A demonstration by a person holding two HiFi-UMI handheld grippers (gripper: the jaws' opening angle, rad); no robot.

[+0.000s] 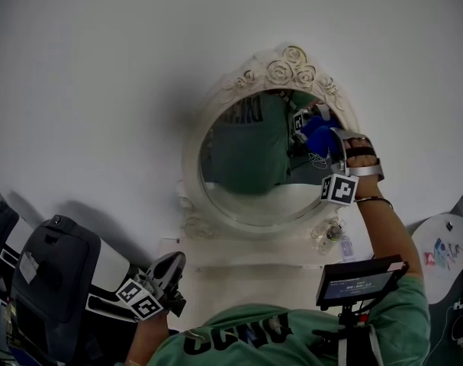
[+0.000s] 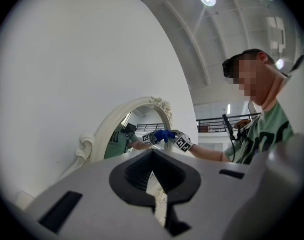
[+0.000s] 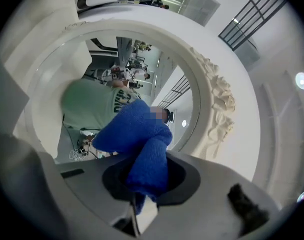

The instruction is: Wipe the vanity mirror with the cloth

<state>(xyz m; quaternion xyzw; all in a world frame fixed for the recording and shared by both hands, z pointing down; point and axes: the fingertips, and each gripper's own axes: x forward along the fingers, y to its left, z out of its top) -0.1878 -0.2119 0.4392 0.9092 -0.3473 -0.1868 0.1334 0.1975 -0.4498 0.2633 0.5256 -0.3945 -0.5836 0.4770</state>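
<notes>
The fingers of the right gripper pinch a blue cloth, which bulges out of them in a thick fold. The cloth touches the glass of the mirror, at its right side, just inside the frame. In the head view the right gripper is raised in front of this same right side, and its marker cube is just below the cloth. The frame is oval and white, with carved roses on top, and the mirror stands against a white wall. The glass shows the reflection of a person in a green shirt. The fingers of the left gripper are pressed together with nothing between them. This left gripper is low, at the near left edge of the white surface, well apart from the mirror. A small clear bottle stands on the surface, just beside the lower right of the frame.
</notes>
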